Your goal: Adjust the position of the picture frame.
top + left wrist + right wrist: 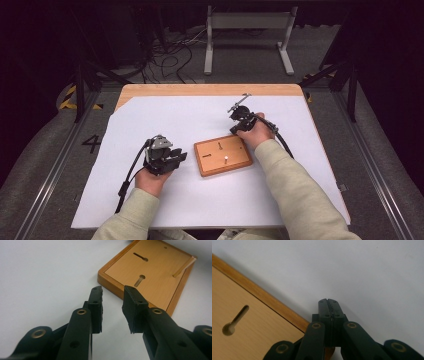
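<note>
- Board: a flat rectangular wooden board with a raised darker rim (223, 155) lies near the middle of the white sheet (200, 200), turned slightly so its long sides run askew to the sheet's edges.
- Slots: in the left gripper view, two keyhole-shaped slots (140, 257) are cut into the pale inner panel, and a thin wooden peg (184, 266) stands up near the board's far rim.
- One such keyhole slot also appears in the right gripper view, on the panel at the lower left (235, 320).
- In the high view a small pale spot (226, 159) sits on the panel; what it is cannot be told.
- Left gripper (176, 157): held in the person's left hand (150, 180) just beside the board's left short side, above the sheet; its black jaws stand apart with a clear gap and nothing between them, pointing toward the board's near corner.
- Right gripper (329, 307): held in the right hand (257, 132) at the board's far right corner; its jaws are pressed together with nothing between them, tips over the sheet just off the rim.
- Black cables (129, 177) trail from both grippers toward the sheet's near edge.
- The sheet covers a light wooden table (210, 90), whose bare strip shows along the far edge.
</note>
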The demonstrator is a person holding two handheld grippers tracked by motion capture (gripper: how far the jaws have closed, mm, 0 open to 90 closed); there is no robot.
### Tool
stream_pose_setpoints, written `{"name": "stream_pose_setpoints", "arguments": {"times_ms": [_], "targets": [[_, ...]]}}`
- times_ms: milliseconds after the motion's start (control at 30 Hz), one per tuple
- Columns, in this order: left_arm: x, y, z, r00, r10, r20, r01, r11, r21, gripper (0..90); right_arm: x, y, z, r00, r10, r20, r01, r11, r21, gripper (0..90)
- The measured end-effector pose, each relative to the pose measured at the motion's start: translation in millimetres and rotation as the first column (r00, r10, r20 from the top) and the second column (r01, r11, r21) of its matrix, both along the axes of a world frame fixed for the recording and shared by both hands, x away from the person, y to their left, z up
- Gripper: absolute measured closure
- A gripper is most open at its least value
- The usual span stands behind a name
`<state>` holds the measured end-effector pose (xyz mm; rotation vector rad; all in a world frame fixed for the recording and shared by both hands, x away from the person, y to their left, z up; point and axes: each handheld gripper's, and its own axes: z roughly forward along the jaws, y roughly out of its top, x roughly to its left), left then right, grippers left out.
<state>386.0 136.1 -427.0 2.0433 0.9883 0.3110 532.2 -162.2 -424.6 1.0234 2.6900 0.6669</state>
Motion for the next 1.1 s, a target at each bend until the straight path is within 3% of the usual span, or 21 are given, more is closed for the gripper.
{"name": "stream_pose_setpoints", "arguments": {"times_ms": [367,400,467,500,533,567,667,733,833,867,900,967,1100], "targets": [[-10.7,9.0,0.2,0.9994,-0.034,0.01,0.034,0.9994,0.003,66.7,-27.8,-14.4,-1.5,0.9998,0.013,-0.018,-0.013,0.999,0.036,90.0],[-11.5,10.9,0.5,0.999,-0.042,0.018,0.042,0.9991,0.003,66.2,-29.0,-16.0,-1.5,0.9999,0.008,-0.007,-0.007,0.999,0.034,90.0],[-12.8,13.1,0.9,0.9986,-0.046,0.025,0.047,0.9989,-0.01,64.4,-31.9,-20.6,0.8,0.9981,-0.003,0.061,-0.001,0.998,0.058,90.0],[-12.8,13.1,0.9,0.9986,-0.046,0.025,0.047,0.9989,-0.01,62.4,-31.9,-20.6,0.8,0.9981,-0.003,0.061,-0.001,0.998,0.058,90.0],[-12.9,14.1,1.0,0.9974,-0.067,0.024,0.068,0.9972,-0.032,62.4,-33.4,-24.5,3.6,0.9945,-0.009,0.104,0.0,0.997,0.083,88.1],[-12.5,14.4,1.0,0.9958,-0.086,0.031,0.087,0.9953,-0.042,56.7,-35.7,-29.8,7.6,0.9899,-0.016,0.141,0.0,0.993,0.114,86.2],[-12.0,13.5,1.8,0.9908,-0.126,0.05,0.129,0.9897,-0.063,50.6,-45.9,-36.8,16.9,0.9844,-0.002,0.176,-0.028,0.985,0.172,83.4],[-11.1,13.9,3.6,0.9888,-0.138,0.057,0.142,0.9875,-0.069,48.5,-58.2,-38.4,23.5,0.9777,0.035,0.207,-0.076,0.979,0.191,81.0],[-10.4,17.0,7.8,0.9866,-0.144,0.077,0.152,0.9819,-0.113,45.8,-77.5,-40.5,31.4,0.9651,0.069,0.253,-0.125,0.968,0.216,78.1],[-10.4,17.0,7.8,0.9866,-0.144,0.077,0.152,0.9819,-0.113,44.9,-83.9,-42.1,34.0,0.9611,0.074,0.266,-0.139,0.962,0.234,76.8],[-10.6,20.8,10.5,0.9853,-0.14,0.098,0.153,0.9781,-0.141,43.8,-91.3,-44.7,36.4,0.9562,0.08,0.282,-0.156,0.953,0.261,75.8],[-10.5,22.5,11.3,0.9851,-0.138,0.102,0.153,0.9759,-0.156,43.1,-95.5,-46.2,37.5,0.9541,0.078,0.289,-0.161,0.948,0.273,75.2],[-10.7,22.3,11.2,0.9823,-0.144,0.12,0.163,0.9729,-0.164,40.6,-120.0,-52.9,37.3,0.9459,0.086,0.313,-0.19,0.928,0.32,69.9]]}}
